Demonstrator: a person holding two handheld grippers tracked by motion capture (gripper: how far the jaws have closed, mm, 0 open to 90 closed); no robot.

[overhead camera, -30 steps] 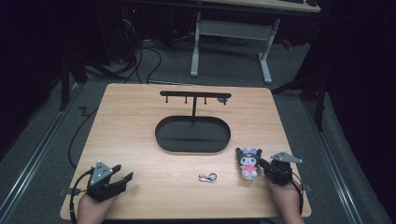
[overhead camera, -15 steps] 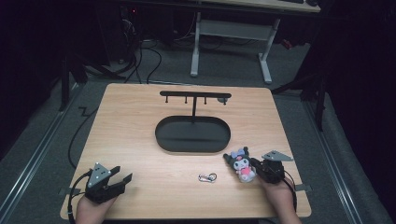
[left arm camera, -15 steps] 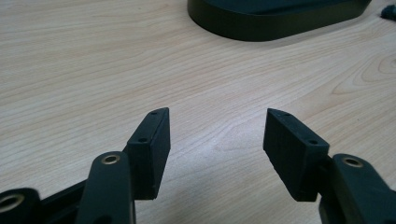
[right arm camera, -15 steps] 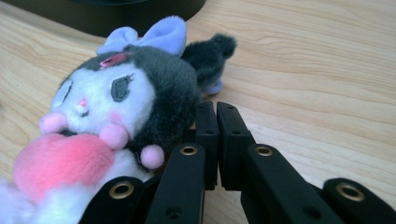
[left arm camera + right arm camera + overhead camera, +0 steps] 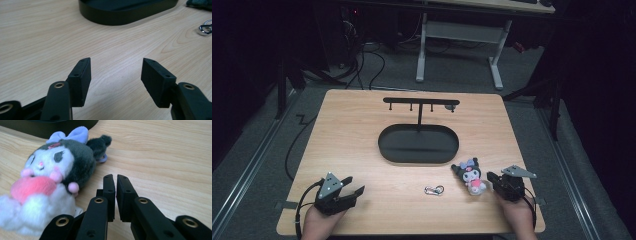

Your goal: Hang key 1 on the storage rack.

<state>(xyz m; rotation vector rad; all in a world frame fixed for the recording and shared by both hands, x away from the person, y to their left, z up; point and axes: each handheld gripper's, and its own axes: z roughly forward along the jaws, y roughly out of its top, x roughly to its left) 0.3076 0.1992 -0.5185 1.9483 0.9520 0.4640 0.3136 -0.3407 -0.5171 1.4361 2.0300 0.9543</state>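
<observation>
A small plush doll with a black hood, lilac bow and pink heart lies on the wooden table at the front right; close up, the plush doll lies just left of my jaws. My right gripper rests beside it, jaws shut with nothing between them. A silver carabiner lies left of the doll, also seen as the carabiner. My left gripper sits at the front left, jaws open and empty.
A black oval tray base with an upright post and a hook bar stands mid-table; its rim lies ahead of the left gripper. Beyond the table, desk legs and cables stand on a dark floor.
The plush doll and my right gripper have shifted slightly left and nearer the tray. The left gripper has stayed put.
</observation>
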